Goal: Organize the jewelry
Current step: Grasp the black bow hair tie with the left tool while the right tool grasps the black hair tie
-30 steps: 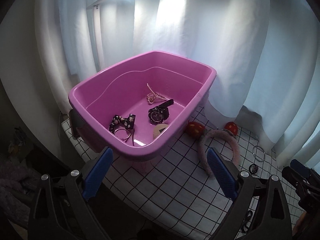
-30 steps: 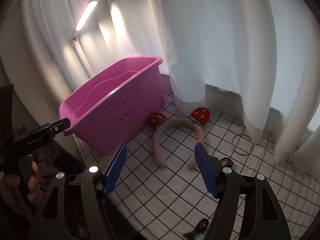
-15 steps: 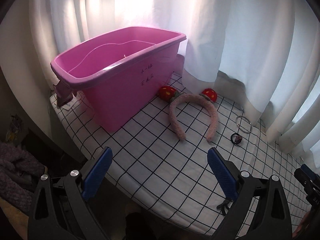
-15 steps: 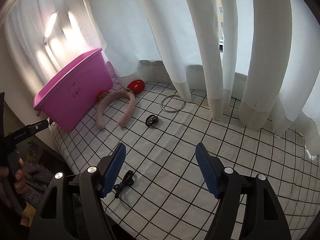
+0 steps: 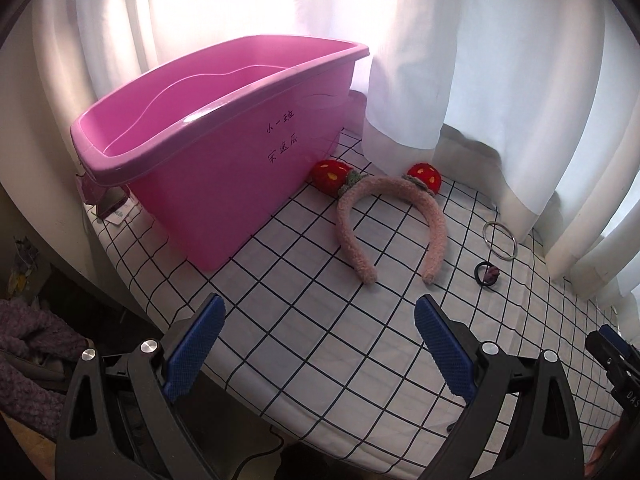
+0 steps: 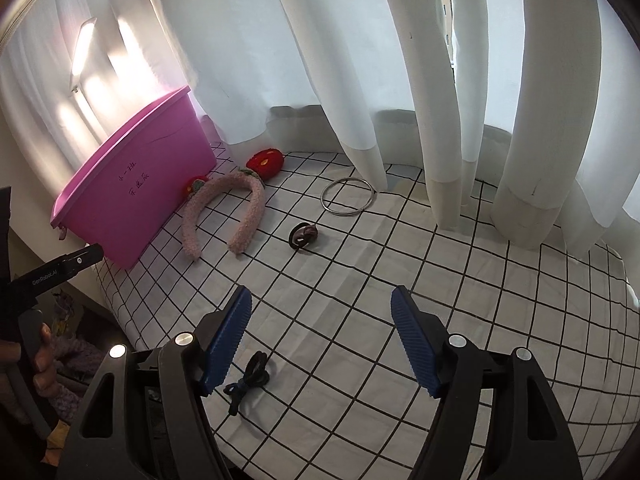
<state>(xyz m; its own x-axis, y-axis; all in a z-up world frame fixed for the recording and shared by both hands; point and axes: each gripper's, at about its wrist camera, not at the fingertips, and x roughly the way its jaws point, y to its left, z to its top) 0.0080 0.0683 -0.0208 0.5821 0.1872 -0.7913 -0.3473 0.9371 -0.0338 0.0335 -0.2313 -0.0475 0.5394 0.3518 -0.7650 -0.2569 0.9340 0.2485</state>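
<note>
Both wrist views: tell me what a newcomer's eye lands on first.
The bright pink tub dominates, standing at the left end of the checked cloth by the white curtains. Just right of it lies a fluffy pink headband with red strawberry ears. Beyond the headband sit a metal ring and a small dark hair tie.

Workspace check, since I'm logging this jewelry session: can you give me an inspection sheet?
Surface: checked white cloth, wrinkled.
Job's things: pink tub, inside hidden; fuzzy strawberry headband beside it; metal ring; dark hair tie with charm; dark blue tie at the near edge.
Clutter: small items behind the tub, unclear.
Grippers: left gripper and right gripper, open, empty.
Cables: one below the table edge.
Surroundings: white curtains.
</note>
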